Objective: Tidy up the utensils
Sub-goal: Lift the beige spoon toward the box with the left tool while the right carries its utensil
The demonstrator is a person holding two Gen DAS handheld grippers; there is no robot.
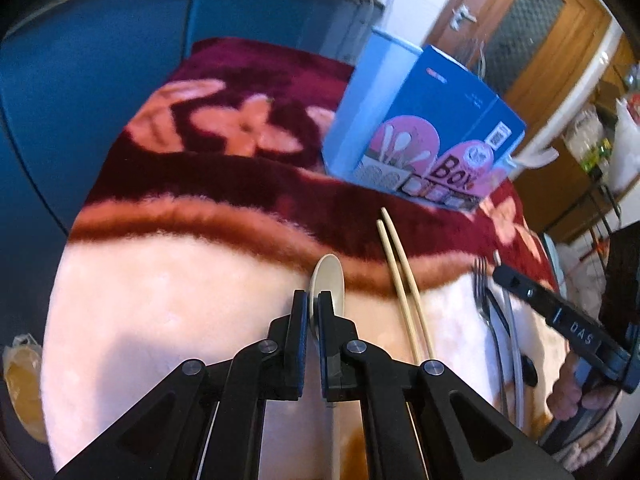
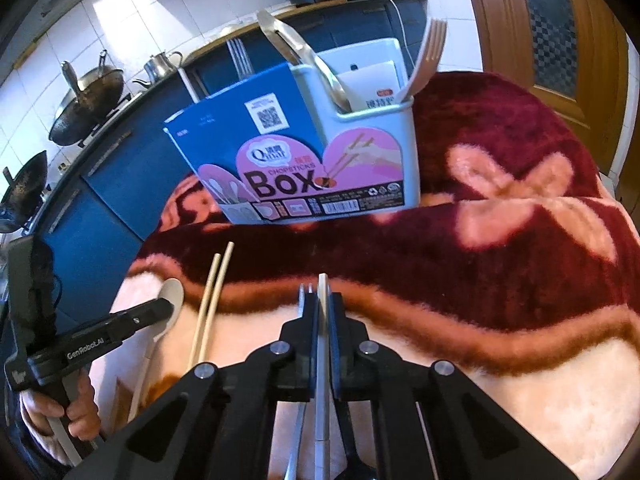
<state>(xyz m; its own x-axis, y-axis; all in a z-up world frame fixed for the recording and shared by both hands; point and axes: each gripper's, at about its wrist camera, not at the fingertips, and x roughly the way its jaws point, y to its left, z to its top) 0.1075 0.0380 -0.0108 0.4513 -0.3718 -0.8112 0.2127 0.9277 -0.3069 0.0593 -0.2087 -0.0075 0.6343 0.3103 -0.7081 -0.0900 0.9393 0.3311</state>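
Left wrist view: left gripper (image 1: pixel 313 304) is clamped on one pale spoon (image 1: pixel 329 280), bowl pointed away toward the utensil box (image 1: pixel 424 128), up and right on the blanket (image 1: pixel 180 280). Right gripper (image 2: pixel 320 300) is clamped on flatware, seemingly one fork (image 2: pixel 305 292) plus a pale handle (image 2: pixel 322 286). Two chopsticks (image 2: pixel 212 300) are left lying lengthwise between both grippers.

Maroon blanket (image 2: pixel 500 240) with pink flowers; blue-and-pink box (image 2: pixel 304 160); cream spoon (image 1: pixel 329 280).

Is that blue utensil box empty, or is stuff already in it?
Not empty: the box already holds a fork, metal tongs and a paper packet.
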